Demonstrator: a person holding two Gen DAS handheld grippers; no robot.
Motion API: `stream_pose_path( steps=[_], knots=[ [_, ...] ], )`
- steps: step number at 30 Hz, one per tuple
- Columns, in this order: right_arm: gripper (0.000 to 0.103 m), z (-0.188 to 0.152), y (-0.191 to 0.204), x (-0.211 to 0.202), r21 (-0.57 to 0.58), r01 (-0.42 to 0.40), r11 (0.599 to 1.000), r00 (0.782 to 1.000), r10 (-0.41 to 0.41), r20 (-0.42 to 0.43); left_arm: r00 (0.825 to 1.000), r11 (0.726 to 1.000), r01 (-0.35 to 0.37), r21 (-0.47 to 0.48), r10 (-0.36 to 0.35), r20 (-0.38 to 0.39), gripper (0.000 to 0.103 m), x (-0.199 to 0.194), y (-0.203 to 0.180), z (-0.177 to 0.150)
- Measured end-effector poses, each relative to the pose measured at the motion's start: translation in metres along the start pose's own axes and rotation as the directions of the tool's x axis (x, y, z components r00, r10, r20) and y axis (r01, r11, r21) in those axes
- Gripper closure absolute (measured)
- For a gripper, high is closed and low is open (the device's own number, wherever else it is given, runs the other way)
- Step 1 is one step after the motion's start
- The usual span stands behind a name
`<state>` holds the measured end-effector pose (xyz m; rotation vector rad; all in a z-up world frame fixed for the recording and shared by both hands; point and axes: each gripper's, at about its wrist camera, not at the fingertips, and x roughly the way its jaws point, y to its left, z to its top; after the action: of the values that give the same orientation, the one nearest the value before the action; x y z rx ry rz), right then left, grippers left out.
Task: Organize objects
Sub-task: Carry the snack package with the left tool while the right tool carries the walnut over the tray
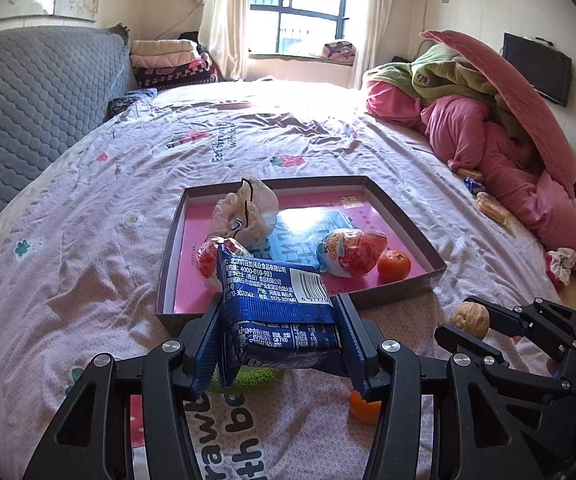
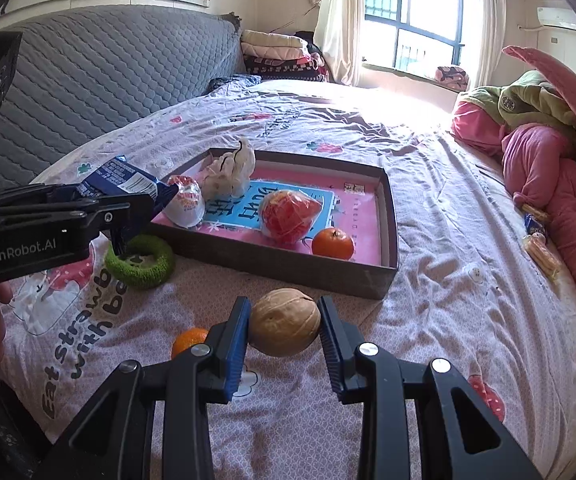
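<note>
Left gripper (image 1: 277, 334), nearest the lens, clenched on a blue packet (image 1: 275, 300) held above the bed (image 1: 87, 208); the packet's upper flap, bearing a barcode, stands up over the fingers. Below it on the sheet, a green ring (image 2: 140, 260) and a small orange (image 2: 188, 341), the latter partly hidden by a finger in both views. Right gripper (image 2: 283, 330) grasping a walnut (image 2: 285, 321) between its blue pads, raised just above the sheet and close to the near wall of the tray (image 2: 288, 276); the same walnut (image 1: 470, 317) appears at right in the left view.

Beyond the grippers, a shallow brown tray with pink floor, resting on the bed. Contents, near to far: an orange (image 2: 333, 243) at the near right corner; a red wrapped snack (image 2: 290, 218) beside it; a white-and-red egg-shaped packet (image 2: 185, 205) at the left side; a crumpled white bag (image 2: 229, 172) toward the far left.

Further right, packaged snacks (image 2: 540, 250) lying against a heap of pink bedding (image 2: 548, 172). Background: grey headboard (image 2: 99, 80), folded blankets (image 2: 279, 54) and window (image 2: 412, 12)
</note>
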<state>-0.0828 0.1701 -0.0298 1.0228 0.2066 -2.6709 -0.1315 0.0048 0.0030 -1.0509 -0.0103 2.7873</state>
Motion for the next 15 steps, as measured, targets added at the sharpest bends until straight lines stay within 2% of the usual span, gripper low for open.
stream_pose_path(
  steps=[15],
  knots=[
    [0.068,0.034,-0.001,-0.030,-0.020,0.014,1.000,0.996,-0.013,0.090,0.998,1.000,-0.011,0.008,0.011,0.057,0.048,-0.029,-0.006,0.013]
  ],
)
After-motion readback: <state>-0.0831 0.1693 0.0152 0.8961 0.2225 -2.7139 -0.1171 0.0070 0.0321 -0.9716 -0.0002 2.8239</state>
